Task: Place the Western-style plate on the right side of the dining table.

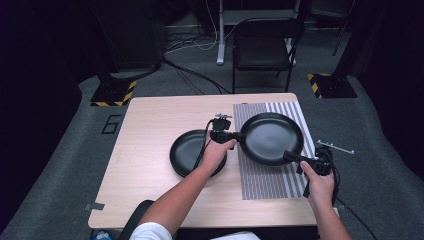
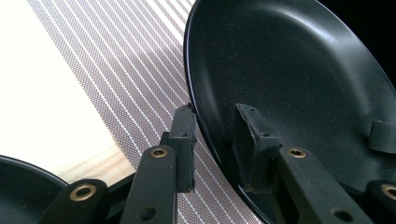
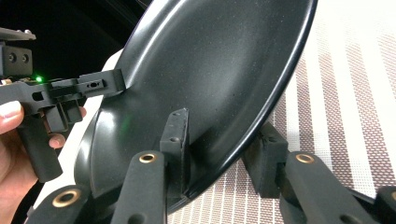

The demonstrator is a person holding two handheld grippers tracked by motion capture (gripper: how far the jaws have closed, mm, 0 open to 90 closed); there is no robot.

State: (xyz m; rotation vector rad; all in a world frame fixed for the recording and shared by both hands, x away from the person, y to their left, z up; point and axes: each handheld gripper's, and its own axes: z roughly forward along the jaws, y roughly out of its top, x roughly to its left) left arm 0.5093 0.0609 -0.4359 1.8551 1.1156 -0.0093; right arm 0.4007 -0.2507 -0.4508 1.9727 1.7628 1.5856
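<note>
I have both grippers clamped on the larger black plate's (image 1: 272,137) rim, my left gripper (image 1: 226,135) at its near-left edge, my right gripper (image 1: 300,159) opposite. The plate hangs tilted above the striped mat (image 1: 260,182), the smaller plate (image 1: 187,152) beside it; setting down remains, I judge.

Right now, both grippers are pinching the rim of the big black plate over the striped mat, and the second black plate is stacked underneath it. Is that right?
Not quite. The second black plate is not underneath; the high view shows it on the bare wooden table, beside the big black plate. The rest holds: the left gripper and right gripper each pinch its rim over the striped mat.
</note>
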